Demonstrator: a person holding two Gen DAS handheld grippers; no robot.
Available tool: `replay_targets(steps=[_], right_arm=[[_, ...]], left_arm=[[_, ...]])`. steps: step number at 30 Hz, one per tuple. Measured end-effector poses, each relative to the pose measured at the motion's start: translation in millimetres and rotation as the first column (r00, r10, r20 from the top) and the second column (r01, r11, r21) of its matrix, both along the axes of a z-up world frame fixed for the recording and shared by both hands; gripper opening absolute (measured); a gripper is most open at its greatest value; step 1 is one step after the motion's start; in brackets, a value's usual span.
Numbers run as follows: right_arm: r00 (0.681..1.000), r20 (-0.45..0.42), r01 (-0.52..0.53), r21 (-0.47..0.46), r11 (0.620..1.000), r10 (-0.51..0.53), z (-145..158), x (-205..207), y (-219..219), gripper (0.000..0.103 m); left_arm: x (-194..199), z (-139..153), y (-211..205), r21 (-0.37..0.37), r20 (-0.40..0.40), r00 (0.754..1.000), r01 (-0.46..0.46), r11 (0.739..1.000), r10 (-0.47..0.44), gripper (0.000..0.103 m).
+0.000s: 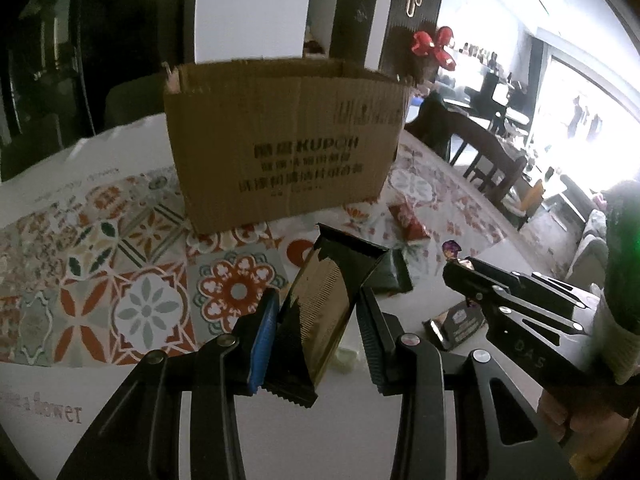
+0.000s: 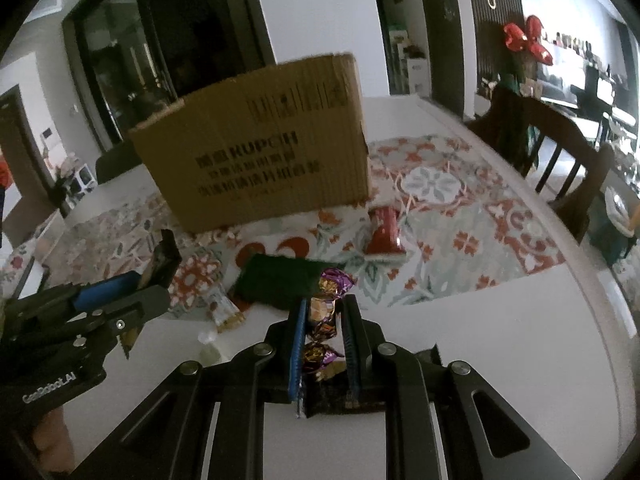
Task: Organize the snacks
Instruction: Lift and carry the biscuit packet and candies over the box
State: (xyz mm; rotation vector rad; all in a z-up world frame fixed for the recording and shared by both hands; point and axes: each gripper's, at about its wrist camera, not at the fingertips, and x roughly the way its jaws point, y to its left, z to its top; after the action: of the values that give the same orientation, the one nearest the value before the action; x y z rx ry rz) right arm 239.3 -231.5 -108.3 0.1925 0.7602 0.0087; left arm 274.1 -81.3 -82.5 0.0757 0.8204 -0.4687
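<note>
A cardboard box (image 1: 284, 136) stands open-topped on the patterned tablecloth; it also shows in the right wrist view (image 2: 264, 152). My left gripper (image 1: 318, 300) is shut on a black and gold snack packet (image 1: 324, 304), held upright above the table in front of the box. My right gripper (image 2: 324, 304) is shut on a purple and gold wrapped candy (image 2: 326, 312); it appears at the right in the left wrist view (image 1: 456, 264). A red snack packet (image 2: 384, 232), a dark green packet (image 2: 276, 280) and a pale packet (image 2: 224, 308) lie on the table.
A dark packet (image 1: 456, 326) lies on the white table (image 1: 400, 420) below the right gripper. Wooden chairs (image 2: 560, 156) stand at the table's right side. A red bow (image 1: 436, 44) hangs behind the box. The tablecloth (image 1: 120, 264) covers the table's middle.
</note>
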Motion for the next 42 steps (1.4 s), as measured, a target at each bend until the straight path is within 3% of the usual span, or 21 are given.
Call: replay_targets(steps=[12,22,42], right_arm=[[0.985,0.169,-0.037,-0.027,0.999,0.041,52.5,-2.8,-0.7,0.019],[0.961,0.271,-0.053,-0.029,0.998,0.059,88.7,4.0,-1.3,0.019],[0.932,0.341,-0.116,-0.045,0.992,0.124,127.4,78.1,-4.6,0.019]], left_arm=[[-5.6,57.2,2.5,-0.028,0.162,0.986,-0.044,0.999,0.048,0.039],[2.3,91.7,5.5,-0.067,0.232,0.968,-0.08,0.995,0.093,0.039],[66.3,128.4,3.9,-0.063,0.298,0.945,-0.122,0.99,0.136,0.039]])
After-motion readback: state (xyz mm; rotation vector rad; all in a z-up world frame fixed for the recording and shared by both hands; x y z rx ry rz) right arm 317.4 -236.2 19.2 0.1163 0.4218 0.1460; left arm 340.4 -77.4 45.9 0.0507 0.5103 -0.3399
